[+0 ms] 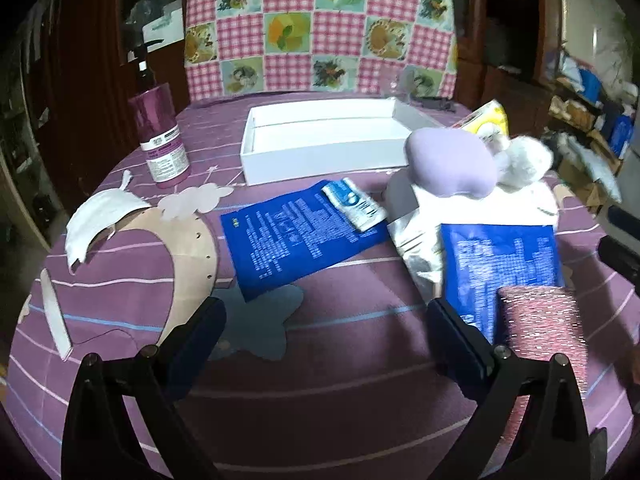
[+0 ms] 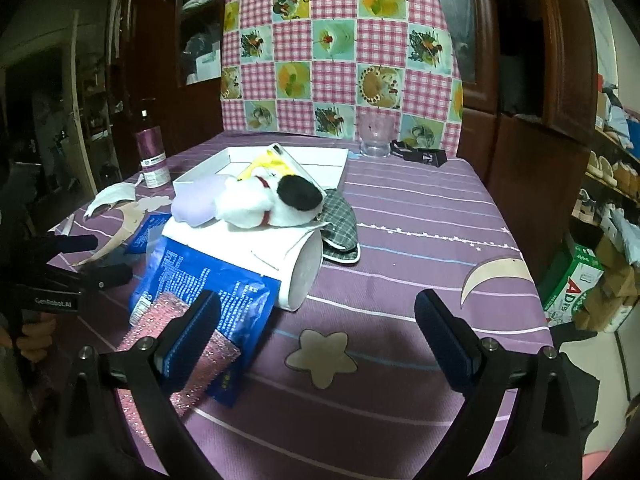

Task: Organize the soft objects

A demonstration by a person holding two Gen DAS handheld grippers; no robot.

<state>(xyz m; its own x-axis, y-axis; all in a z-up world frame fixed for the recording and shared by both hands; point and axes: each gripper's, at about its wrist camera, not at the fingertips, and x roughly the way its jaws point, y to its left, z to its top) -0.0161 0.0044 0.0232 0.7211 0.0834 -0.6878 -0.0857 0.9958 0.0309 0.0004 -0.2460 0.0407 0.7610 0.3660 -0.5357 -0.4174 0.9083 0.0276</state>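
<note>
Both grippers hover low over the tabletop (image 2: 420, 216), which has a purple striped cloth w/ star and moon prints. Left gripper (image 1: 326, 330): fingers spread wide, nothing between them. Right gripper (image 2: 318, 326): fingers also wide apart, empty; its left finger sits in front of a pink glittery sponge (image 2: 176, 340) but whether it touches it I can't tell.

Soft things are piled mid-tabletop, just in front of the white tray (image 1: 320, 136). A lilac cushion (image 1: 448, 164) and a white plush toy (image 2: 272, 200) w/ a black patch lie side by side, touching, on top of a white roll (image 2: 296, 264) lying on its side. A grey plaid slipper (image 2: 340, 220) lies beside the roll's right side, in the right view. A yellow pack (image 2: 268, 162) leans over the tray's edge behind the plush.

Blue pouch (image 1: 500, 264) lies tilted against the roll, w/ the sponge on its near end. A second blue pouch (image 1: 296, 240) lies flat to the left, a small blue-white sachet (image 1: 354, 202) on its far corner. White mask (image 1: 96, 216) lies near the left edge; a purple bottle (image 1: 160, 136) stands upright left of the tray. A clear glass (image 2: 376, 140) stands at the far end.
</note>
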